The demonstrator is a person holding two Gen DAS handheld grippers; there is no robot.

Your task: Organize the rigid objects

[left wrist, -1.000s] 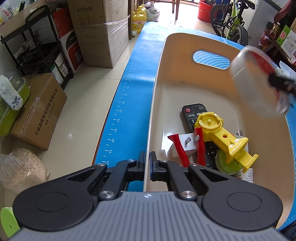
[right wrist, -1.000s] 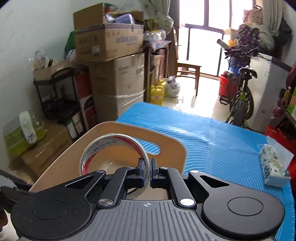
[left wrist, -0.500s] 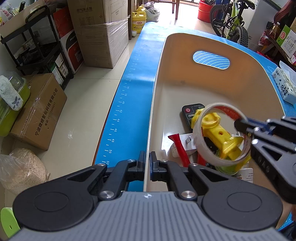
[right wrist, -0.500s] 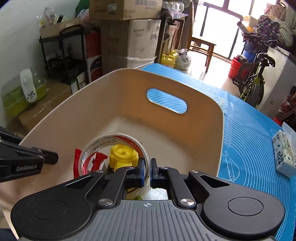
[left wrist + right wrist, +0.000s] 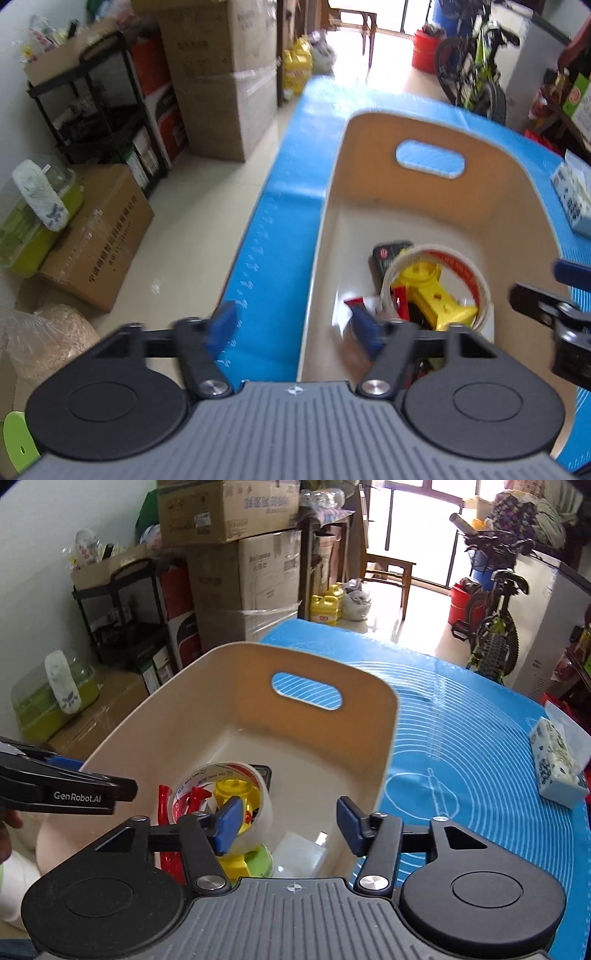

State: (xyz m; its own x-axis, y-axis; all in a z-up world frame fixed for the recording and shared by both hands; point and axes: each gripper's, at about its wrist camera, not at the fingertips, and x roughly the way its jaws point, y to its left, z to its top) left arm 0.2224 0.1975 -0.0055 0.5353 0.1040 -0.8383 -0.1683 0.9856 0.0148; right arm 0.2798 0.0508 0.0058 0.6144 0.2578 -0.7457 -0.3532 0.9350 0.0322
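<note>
Tape roll [image 5: 221, 805]: lay in the beige bin [image 5: 384, 738], tilted over the yellow toy [image 5: 232, 794] and red pieces [image 5: 162, 801], free of both grippers.
Right gripper [image 5: 288, 825]: jaws had just been opening; wide apart, nothing between them.
Left gripper [image 5: 293, 330]: jaws had just been opening, straddling the bin's rim without touching it.
Bin: stood on the blue mat [image 5: 461, 720].
</note>
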